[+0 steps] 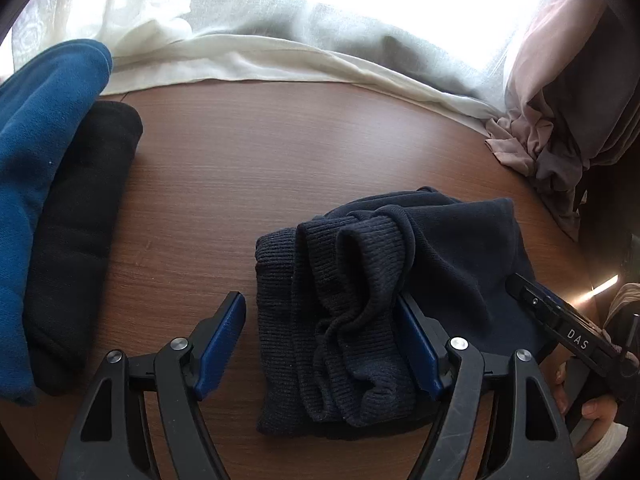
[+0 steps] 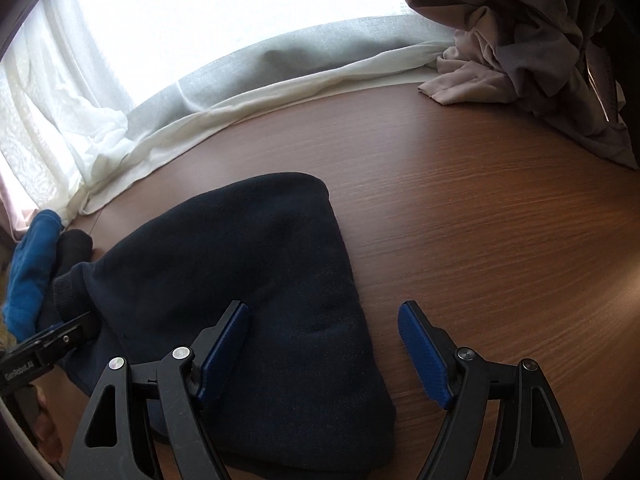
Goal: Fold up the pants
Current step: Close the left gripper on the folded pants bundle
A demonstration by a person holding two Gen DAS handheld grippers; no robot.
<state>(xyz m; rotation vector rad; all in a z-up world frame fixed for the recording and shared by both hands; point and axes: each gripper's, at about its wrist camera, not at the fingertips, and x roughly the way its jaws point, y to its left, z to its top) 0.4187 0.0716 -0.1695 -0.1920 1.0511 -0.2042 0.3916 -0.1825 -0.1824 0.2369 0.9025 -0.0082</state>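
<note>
- Looking down the left gripper (image 1: 322, 332), its jaws are spread wide, nothing clamped; the ribbed cuff end of the navy pants (image 1: 360, 280) is bunched up between them, and the right-side pad (image 1: 418, 344) looks to be touching the fabric.
- Right gripper (image 2: 324, 344) has its jaws wide apart too, hovering over the near right edge of the pants (image 2: 248, 280), one finger above the cloth and the other above bare wood.
- The pants sit folded into a chunky bundle on the brown wood-grain counter (image 1: 280, 152), pretty much mid-counter.
- Off to the left there's a black folded garment (image 1: 80, 220) with a blue fleece one (image 1: 36, 152) right beside it, touching.
- Along the back, a white sheer curtain (image 1: 260, 56) pools on the counter edge, with a bunched pinkish-grey curtain (image 2: 520, 56) in the far right corner.
</note>
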